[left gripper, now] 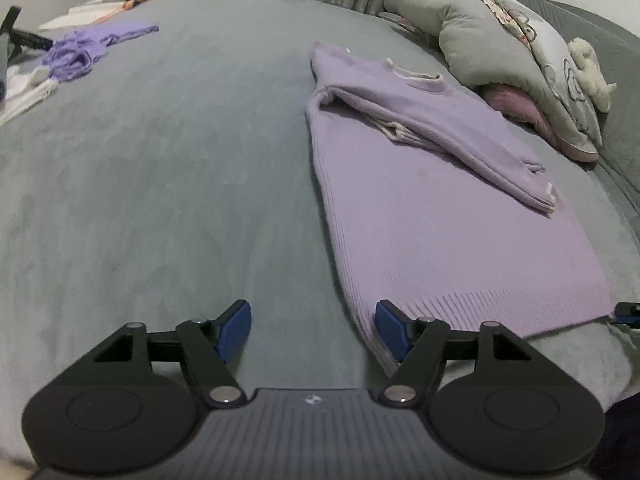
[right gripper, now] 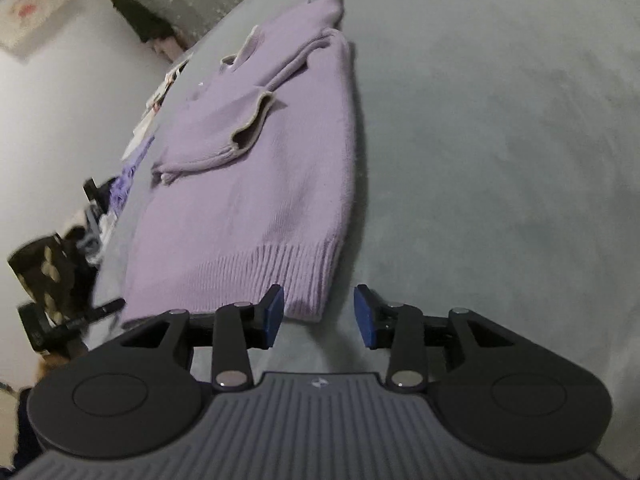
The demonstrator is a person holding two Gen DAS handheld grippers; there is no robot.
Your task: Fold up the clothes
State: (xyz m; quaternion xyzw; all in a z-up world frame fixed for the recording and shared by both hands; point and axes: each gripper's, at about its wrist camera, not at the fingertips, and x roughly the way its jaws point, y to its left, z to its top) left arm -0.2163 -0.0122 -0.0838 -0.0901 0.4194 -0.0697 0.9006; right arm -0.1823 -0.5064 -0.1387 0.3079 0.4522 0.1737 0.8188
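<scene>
A lilac knit sweater [left gripper: 448, 216] lies flat on the grey bed cover [left gripper: 160, 184], both sleeves folded in across its body, ribbed hem nearest me. My left gripper [left gripper: 313, 330] is open and empty; it hovers at the hem's left corner, and its right pad [left gripper: 390, 330] is over the sweater's edge. The sweater also shows in the right wrist view [right gripper: 256, 184]. My right gripper [right gripper: 319, 316] is open and empty just before the hem's right corner. The tip of the right gripper [left gripper: 628, 312] shows at the left wrist view's right edge.
A crumpled purple garment [left gripper: 80, 50] and white clothes [left gripper: 24, 92] lie at the bed's far left. Grey pillows [left gripper: 500, 44] and a small plush toy [left gripper: 592, 72] sit at the far right. A curtain hangs behind the bed. The left gripper [right gripper: 68, 320] and clutter show left of the bed.
</scene>
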